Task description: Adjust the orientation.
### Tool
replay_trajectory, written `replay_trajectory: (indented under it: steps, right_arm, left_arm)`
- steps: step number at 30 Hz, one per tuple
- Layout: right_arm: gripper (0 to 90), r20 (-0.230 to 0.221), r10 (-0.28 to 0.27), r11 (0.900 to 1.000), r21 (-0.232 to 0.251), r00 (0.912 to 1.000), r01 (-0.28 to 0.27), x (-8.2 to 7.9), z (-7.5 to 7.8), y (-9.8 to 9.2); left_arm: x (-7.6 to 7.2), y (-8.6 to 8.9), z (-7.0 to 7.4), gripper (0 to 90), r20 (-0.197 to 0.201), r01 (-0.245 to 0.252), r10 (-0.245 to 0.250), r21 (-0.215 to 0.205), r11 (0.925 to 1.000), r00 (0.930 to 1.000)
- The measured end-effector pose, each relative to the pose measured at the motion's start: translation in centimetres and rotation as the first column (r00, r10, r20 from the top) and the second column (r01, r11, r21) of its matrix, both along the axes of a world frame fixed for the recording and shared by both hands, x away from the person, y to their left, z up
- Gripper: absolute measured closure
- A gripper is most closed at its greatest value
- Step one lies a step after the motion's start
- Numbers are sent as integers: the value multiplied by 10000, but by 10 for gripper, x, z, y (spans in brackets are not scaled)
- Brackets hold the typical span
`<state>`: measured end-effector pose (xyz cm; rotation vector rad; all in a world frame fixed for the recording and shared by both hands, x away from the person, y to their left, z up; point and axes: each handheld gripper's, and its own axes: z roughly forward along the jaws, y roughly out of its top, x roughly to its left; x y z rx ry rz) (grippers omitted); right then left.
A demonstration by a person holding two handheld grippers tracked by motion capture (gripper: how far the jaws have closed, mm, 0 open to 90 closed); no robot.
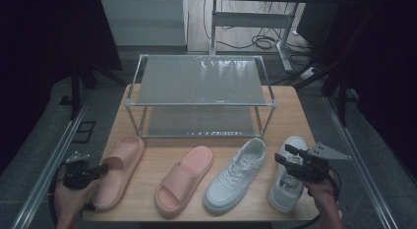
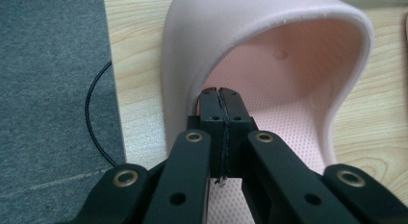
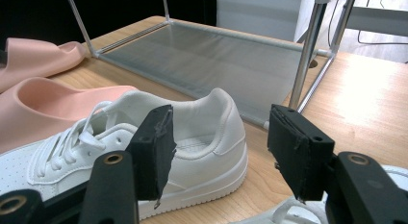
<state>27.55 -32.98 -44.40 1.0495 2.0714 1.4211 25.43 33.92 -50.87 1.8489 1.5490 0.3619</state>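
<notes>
Pink slide (image 1: 118, 171) at the table's (image 1: 290, 111) left edge meets my left gripper (image 1: 104, 168) from above. My left gripper view has the jaws pressed together under its strap (image 2: 269, 46), and my right gripper view has the right gripper (image 3: 219, 147) spread before a white sneaker (image 3: 192, 152).

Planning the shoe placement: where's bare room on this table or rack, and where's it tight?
Both tiers of the rack are bare: top shelf and lower shelf. Bare wood runs right of the rack, toward the table edge. The front row is crowded: two pink slides and two white sneakers, with only narrow gaps between them.
</notes>
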Motion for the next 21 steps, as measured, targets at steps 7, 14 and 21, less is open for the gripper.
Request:
replay_trajectory:
  steps: [7,14,21]
  right_arm:
    - [427,-17,3,10000,-1,10000,-3,0,0,0]
    - [427,-38,-19,10000,9,10000,19,1,-1,0]
    - [427,-34,-33,10000,17,10000,33,1,-1,-1]
  left_arm:
    - [5,2,2,895,27,-84,84,-48,10000,10000]
    - [1,2,7,890,207,-59,64,-224,9997,9998]
    - [-10,-12,13,886,458,531,-503,-614,9967,9977]
